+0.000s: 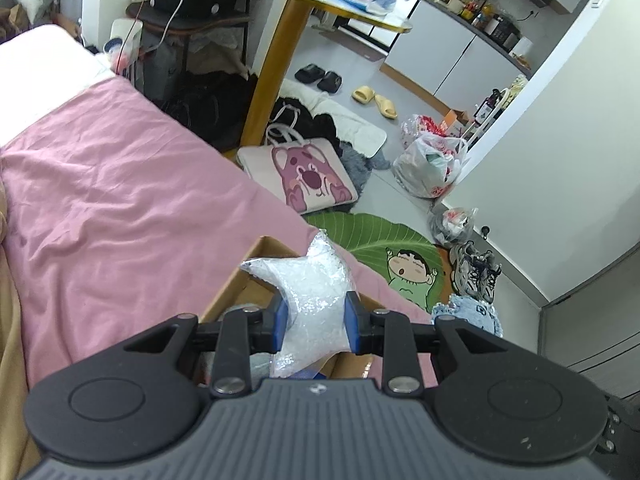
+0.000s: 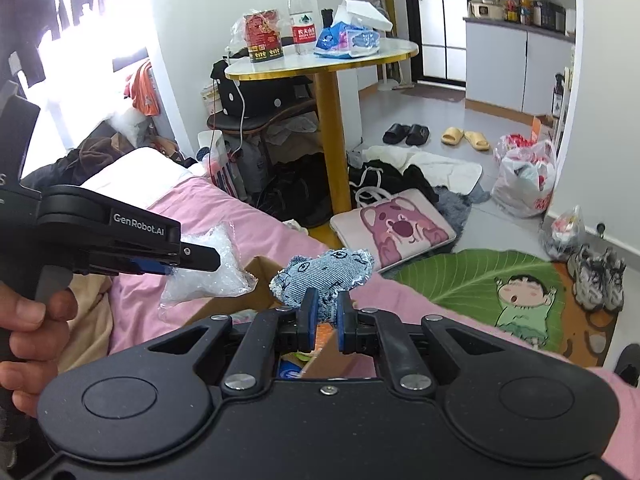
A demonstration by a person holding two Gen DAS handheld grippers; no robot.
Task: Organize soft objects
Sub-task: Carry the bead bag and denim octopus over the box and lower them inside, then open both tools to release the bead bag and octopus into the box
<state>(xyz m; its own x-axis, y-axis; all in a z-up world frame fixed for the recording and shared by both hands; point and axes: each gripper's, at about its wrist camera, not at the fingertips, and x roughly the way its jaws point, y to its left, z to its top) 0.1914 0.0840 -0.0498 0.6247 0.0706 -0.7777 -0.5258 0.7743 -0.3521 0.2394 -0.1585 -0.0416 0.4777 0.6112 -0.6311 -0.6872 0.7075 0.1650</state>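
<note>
My left gripper (image 1: 316,320) is shut on a white glittery star-shaped soft toy (image 1: 310,280), held above an open cardboard box (image 1: 256,264) that rests on the pink bed sheet (image 1: 108,200). In the right wrist view the same star toy (image 2: 204,280) hangs from the left gripper (image 2: 188,266), which a hand (image 2: 28,336) holds at the left. My right gripper (image 2: 324,320) is shut on a blue denim soft toy (image 2: 324,272) with a drawn face, held over the box (image 2: 264,280). The denim toy (image 1: 476,312) peeks in at the lower right of the left wrist view.
A round yellow-legged table (image 2: 332,60) with a bottle and packets stands beyond the bed. On the floor lie a pink bear bag (image 2: 396,228), a green leaf rug (image 2: 480,280), slippers (image 2: 464,136), plastic bags (image 2: 524,176) and sneakers (image 2: 596,276).
</note>
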